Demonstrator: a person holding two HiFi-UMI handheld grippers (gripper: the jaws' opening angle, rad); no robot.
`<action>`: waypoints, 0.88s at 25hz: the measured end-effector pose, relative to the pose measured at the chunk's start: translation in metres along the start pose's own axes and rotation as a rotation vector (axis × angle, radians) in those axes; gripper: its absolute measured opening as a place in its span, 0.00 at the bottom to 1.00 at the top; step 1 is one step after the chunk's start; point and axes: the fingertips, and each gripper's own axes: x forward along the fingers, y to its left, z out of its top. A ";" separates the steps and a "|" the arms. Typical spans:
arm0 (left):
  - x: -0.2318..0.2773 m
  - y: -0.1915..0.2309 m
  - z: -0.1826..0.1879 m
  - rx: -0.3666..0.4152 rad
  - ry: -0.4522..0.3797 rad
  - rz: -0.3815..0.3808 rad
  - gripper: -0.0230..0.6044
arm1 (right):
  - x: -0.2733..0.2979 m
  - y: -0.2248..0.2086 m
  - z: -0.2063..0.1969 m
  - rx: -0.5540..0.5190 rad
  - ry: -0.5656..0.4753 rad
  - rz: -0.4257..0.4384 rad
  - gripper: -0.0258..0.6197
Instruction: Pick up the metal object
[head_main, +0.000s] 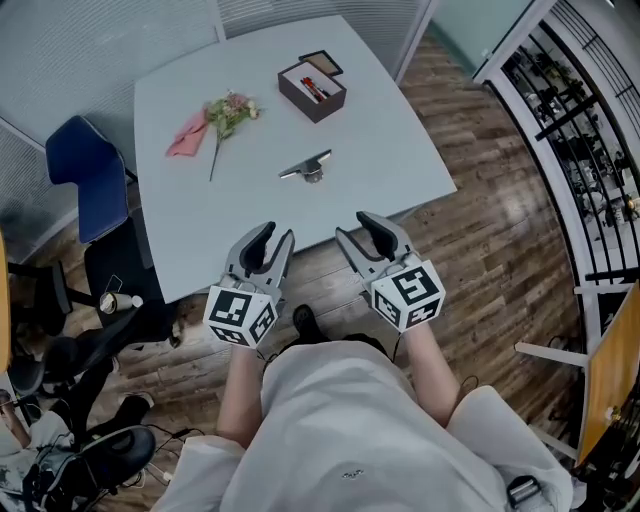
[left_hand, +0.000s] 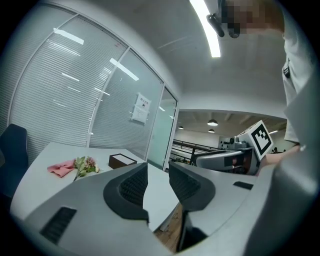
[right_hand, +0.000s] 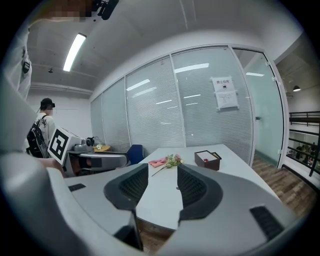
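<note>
Head view, frame centre: the slim silver metal object (head_main: 306, 167) lies flat on the pale grey rectangular table (head_main: 390, 150), between the table's middle and its near edge. Its long axis runs from lower left to upper right of the frame, roughly along that near edge; a rounded knob sits under its middle.

Bare tabletop surrounds it on every side. The dark brown open box (head_main: 312, 90) stands well apart toward the top of the frame, its lid (head_main: 321, 63) just behind it. The pink folded cloth (head_main: 188, 135) and the flower sprig (head_main: 228, 112) lie well apart at upper left. The blue chair (head_main: 88, 175) stands against the table's left edge. Wooden plank floor (head_main: 480, 250) lies open below and to the right of the table.

You hold the left gripper (head_main: 277, 234) and the right gripper (head_main: 355, 226) at lower centre, side by side, tips at the table's near edge, short of the metal object. In each gripper view, left (left_hand: 158, 172) and right (right_hand: 163, 175), the jaws stand apart and released, with only tabletop showing between them.
</note>
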 end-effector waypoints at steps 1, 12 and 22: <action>0.001 0.003 0.000 0.001 0.000 -0.003 0.23 | 0.003 0.001 0.000 0.000 -0.001 -0.002 0.32; 0.008 0.011 -0.006 0.001 0.020 -0.040 0.23 | 0.015 0.002 -0.010 -0.017 0.029 -0.026 0.32; 0.027 0.015 -0.018 -0.024 0.052 -0.038 0.24 | 0.030 -0.014 -0.024 -0.034 0.078 -0.019 0.32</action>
